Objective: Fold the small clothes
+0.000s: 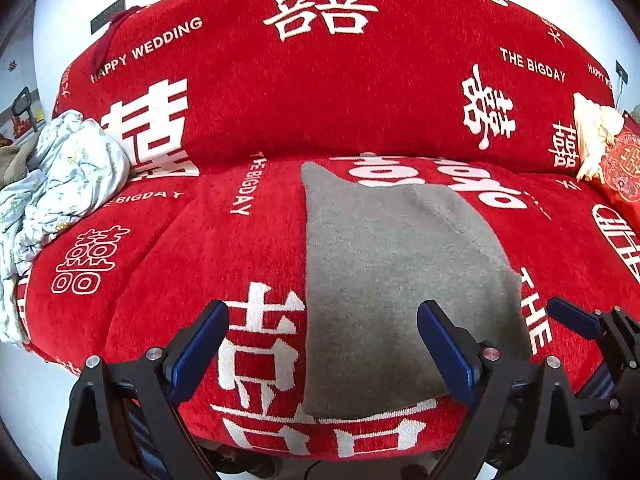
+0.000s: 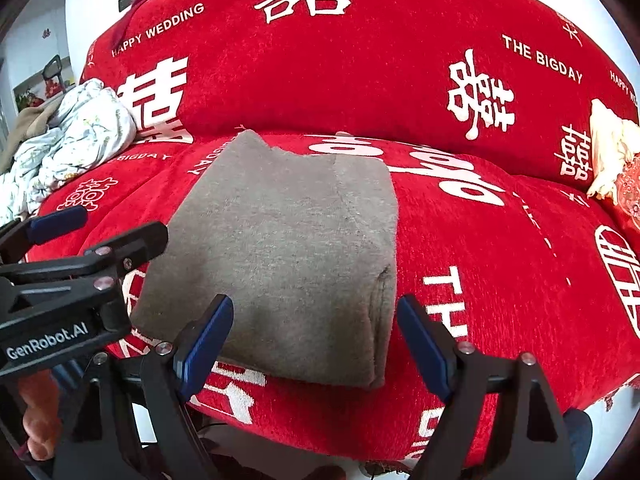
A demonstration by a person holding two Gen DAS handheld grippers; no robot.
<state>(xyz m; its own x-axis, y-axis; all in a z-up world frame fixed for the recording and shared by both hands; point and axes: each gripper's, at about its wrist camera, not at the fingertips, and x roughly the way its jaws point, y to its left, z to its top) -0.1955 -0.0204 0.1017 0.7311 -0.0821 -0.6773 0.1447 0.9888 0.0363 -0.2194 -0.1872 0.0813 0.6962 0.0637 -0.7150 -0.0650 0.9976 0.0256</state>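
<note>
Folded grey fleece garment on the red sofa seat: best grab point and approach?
Grip the folded grey fleece garment at its near right corner, coming in from the front edge of the red sofa cover. The layers stack thick there and overhang slightly, so one finger can probably slip underneath.

Seat of red sofa (image 2: 500, 264) lies bare R of folded grey garment (image 2: 288, 248), which fills centre. L end blocked by crumpled floral cloth heap (image 1: 64, 176); far R corner by cream cloth (image 1: 592, 140) & red cushion (image 1: 624, 168). Backrest closes rear.
</note>
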